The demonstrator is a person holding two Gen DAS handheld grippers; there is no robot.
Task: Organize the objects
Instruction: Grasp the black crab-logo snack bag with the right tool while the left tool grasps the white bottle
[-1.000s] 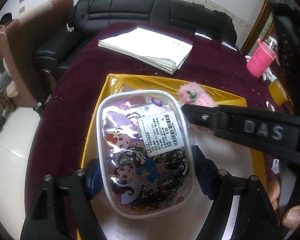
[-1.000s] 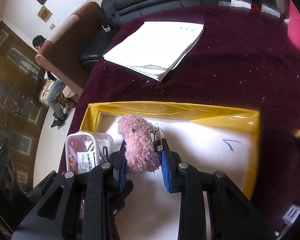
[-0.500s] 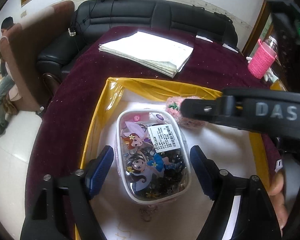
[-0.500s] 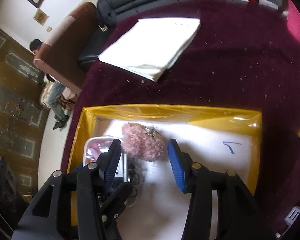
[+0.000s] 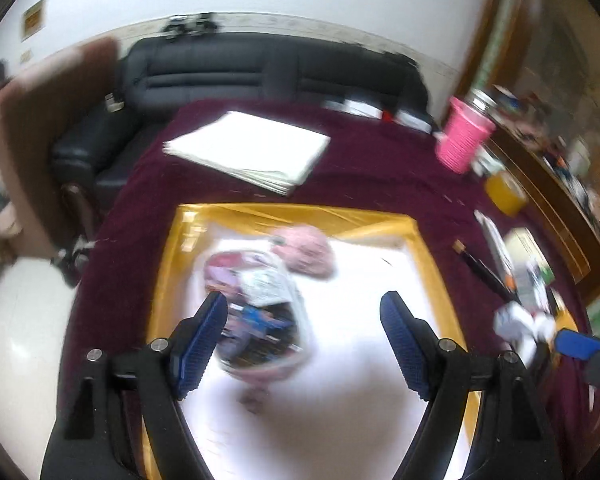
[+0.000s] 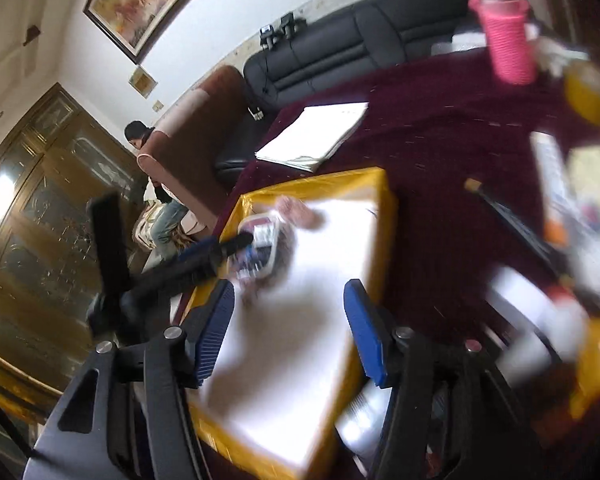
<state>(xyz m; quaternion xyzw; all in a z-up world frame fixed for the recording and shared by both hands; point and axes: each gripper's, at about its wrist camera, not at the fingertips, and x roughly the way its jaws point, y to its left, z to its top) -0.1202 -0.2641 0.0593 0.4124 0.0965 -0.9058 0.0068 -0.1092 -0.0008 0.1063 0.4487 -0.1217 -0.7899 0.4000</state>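
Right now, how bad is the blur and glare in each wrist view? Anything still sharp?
Left wrist: motion blur smears the clear case and pink fluffy item; the left gripper fingers stay sharp, the box floor is blown out white. Right wrist: heavier smear across the box and right-hand clutter; the right gripper is crisp. Fisheye bends both frames' edges.

Right tongs [image 6: 288, 328] agape, empty, above yellow-rimmed tray [image 6: 364, 184]; clear box [image 6: 260, 248] inside.
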